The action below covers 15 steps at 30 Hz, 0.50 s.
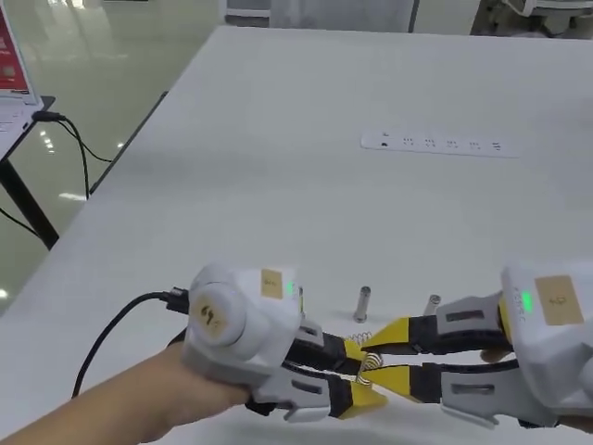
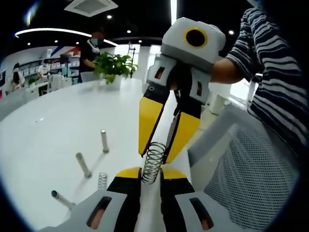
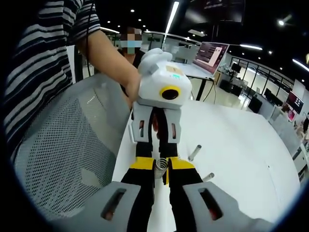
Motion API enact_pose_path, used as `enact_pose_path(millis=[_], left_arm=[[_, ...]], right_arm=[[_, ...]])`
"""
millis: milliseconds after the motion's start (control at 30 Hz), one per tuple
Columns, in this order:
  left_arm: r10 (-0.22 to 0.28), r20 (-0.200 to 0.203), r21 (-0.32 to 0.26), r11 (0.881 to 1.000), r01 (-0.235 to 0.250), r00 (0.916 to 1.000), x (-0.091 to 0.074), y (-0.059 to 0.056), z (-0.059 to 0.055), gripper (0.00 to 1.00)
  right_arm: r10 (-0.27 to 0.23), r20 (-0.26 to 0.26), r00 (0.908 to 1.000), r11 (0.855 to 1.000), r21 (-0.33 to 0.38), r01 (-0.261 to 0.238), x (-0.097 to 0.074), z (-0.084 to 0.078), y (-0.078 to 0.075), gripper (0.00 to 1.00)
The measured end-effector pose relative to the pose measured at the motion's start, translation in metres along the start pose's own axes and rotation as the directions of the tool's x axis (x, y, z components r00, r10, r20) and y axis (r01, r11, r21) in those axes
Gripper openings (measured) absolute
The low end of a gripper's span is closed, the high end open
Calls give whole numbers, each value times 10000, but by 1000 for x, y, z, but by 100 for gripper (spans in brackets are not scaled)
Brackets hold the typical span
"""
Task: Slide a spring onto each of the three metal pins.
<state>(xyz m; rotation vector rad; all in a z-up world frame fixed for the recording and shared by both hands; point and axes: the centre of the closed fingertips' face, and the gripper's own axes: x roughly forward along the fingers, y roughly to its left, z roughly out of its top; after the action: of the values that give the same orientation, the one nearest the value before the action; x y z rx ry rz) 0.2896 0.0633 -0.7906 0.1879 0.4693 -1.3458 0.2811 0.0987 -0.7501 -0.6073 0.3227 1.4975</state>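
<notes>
At the near edge of the white counter (image 1: 278, 185), a black cable (image 1: 111, 334) loops in from the left to the white body of the left tongs (image 1: 361, 373). A person's hand (image 1: 176, 399) holds them pointing to the right. Their yellow-tipped jaws are pressed together on one end of a coiled steel spring (image 2: 153, 162), which is held clear of the counter. In the left gripper view the coil rises straight out from between those tips. Just beyond the point where the two tools meet stand three short grey metal pins (image 2: 83, 165), upright, bare and set apart from one another in a loose row. A smaller loose spring (image 2: 102, 181) sits on the counter just beside the middle pin. The right tongs (image 3: 161, 166) reach in from the right, pointing left, tip to tip with the left pair. Their yellow jaws are pinched on the other end of the same coiled spring, so both tools grip it at once. Farther back on the counter and right of centre, a long white power strip (image 1: 440, 144) lies flat, well apart from the pins.
</notes>
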Motion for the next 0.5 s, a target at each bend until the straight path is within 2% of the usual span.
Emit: enact_pose_path(millis=[500], left_arm=[[281, -64, -427, 9987, -283, 9996, -10, 3, -7, 14]], right_arm=[[-24, -181, 9998, 9995, -304, 19, 2, -1, -1, 7]])
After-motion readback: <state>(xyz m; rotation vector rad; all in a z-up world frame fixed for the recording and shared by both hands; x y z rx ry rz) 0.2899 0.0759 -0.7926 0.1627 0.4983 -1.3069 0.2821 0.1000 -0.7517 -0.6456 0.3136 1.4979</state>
